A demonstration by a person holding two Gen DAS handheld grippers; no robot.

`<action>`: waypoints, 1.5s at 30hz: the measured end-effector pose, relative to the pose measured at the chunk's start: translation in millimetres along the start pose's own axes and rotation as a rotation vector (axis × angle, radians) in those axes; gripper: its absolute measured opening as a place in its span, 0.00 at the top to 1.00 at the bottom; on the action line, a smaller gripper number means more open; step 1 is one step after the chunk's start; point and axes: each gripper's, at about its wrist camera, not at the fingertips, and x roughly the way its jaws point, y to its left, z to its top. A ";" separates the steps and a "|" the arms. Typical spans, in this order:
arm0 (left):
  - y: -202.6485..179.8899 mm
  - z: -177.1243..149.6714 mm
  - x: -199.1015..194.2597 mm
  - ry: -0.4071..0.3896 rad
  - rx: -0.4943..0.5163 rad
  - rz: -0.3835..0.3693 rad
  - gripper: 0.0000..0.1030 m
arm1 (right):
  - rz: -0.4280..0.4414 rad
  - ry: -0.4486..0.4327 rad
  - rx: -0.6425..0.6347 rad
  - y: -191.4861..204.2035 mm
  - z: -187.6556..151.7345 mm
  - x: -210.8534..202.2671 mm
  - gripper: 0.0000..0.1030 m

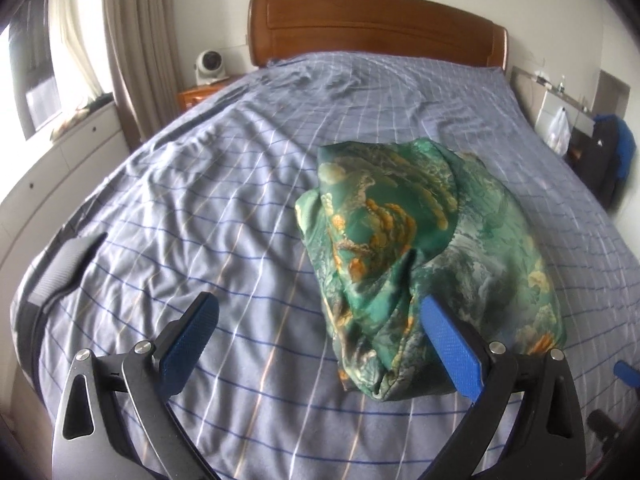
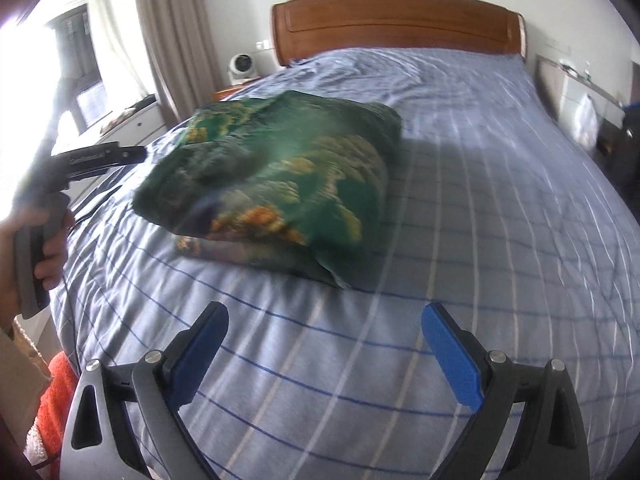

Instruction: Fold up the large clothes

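A green garment with orange and cream print (image 1: 420, 240) lies in a folded, bunched bundle on the bed; it also shows in the right wrist view (image 2: 276, 184). My left gripper (image 1: 320, 312) is open and empty, just in front of the bundle, with its right finger (image 1: 448, 340) against the bundle's near edge. My right gripper (image 2: 326, 324) is open and empty, above bare sheet a little nearer than the bundle. The left gripper's body and the hand on it (image 2: 44, 216) show at the left of the right wrist view.
The bed has a blue-grey checked sheet (image 1: 200, 208) and a wooden headboard (image 1: 372, 24). A nightstand with a small white fan (image 1: 208, 64) stands at the far left, by curtains and white drawers. A desk and a dark chair (image 1: 612, 152) stand at the right. Orange cloth (image 2: 56, 396) lies low left.
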 end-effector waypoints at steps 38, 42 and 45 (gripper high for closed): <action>38.3 11.4 238.3 0.562 -0.402 -0.762 0.01 | 0.739 0.332 0.616 -121.2 92.9 250.3 0.01; 25.8 17.1 228.8 0.547 -0.365 -0.708 0.29 | 0.559 0.310 0.403 -87.6 116.4 243.3 0.20; 25.6 21.3 204.1 0.464 -0.334 -0.710 0.41 | 0.374 0.234 0.158 -49.6 128.1 211.8 0.31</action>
